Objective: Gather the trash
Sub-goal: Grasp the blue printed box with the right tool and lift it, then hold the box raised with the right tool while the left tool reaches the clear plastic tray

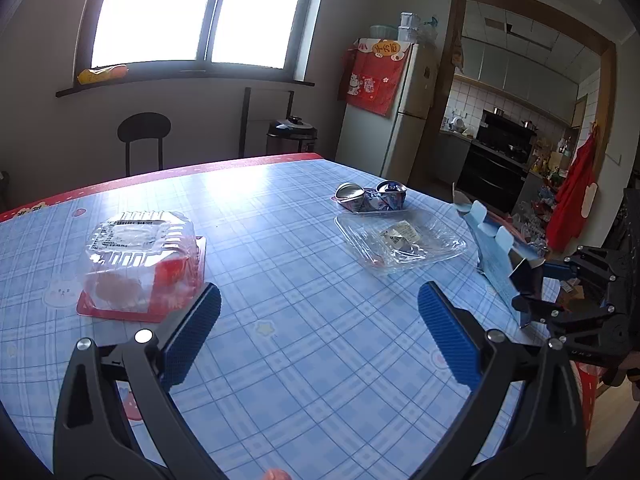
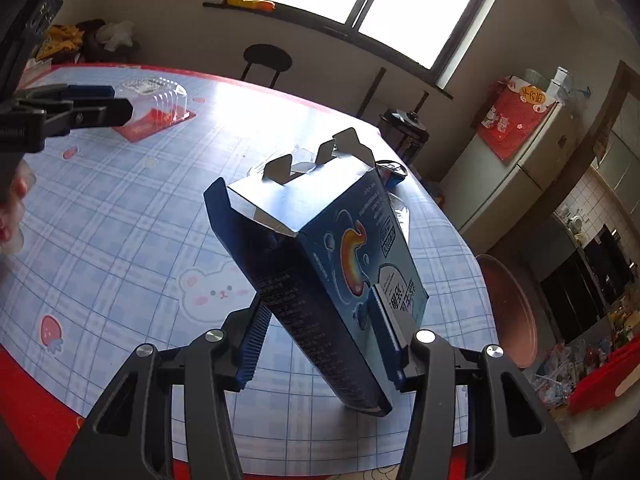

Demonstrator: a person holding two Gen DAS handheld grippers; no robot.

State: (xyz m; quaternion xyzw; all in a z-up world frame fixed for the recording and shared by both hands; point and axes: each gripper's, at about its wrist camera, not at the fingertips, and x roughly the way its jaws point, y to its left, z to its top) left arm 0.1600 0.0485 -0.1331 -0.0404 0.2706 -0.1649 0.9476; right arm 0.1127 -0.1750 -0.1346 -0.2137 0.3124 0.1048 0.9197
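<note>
A blue carton box (image 2: 340,248) with its top flaps open hangs tilted just above the table's right edge, and my right gripper (image 2: 318,336) is shut on its lower part. In the left wrist view the box (image 1: 496,256) and the right gripper (image 1: 536,292) appear at the far right. My left gripper (image 1: 320,300) stands open over the blue checked tablecloth (image 1: 300,360), nothing between its fingers. A clear clamshell container (image 1: 140,264) on a red base lies just beyond its left finger. Farther right sit a flat clear plastic tray (image 1: 400,244) and two crushed cans (image 1: 372,196).
A black stool (image 1: 144,136) and a pressure cooker (image 1: 292,136) stand behind the table under the window. A white fridge (image 1: 400,120) is at the right, beside the kitchen doorway. A brown round seat (image 2: 508,312) sits close to the table's right edge.
</note>
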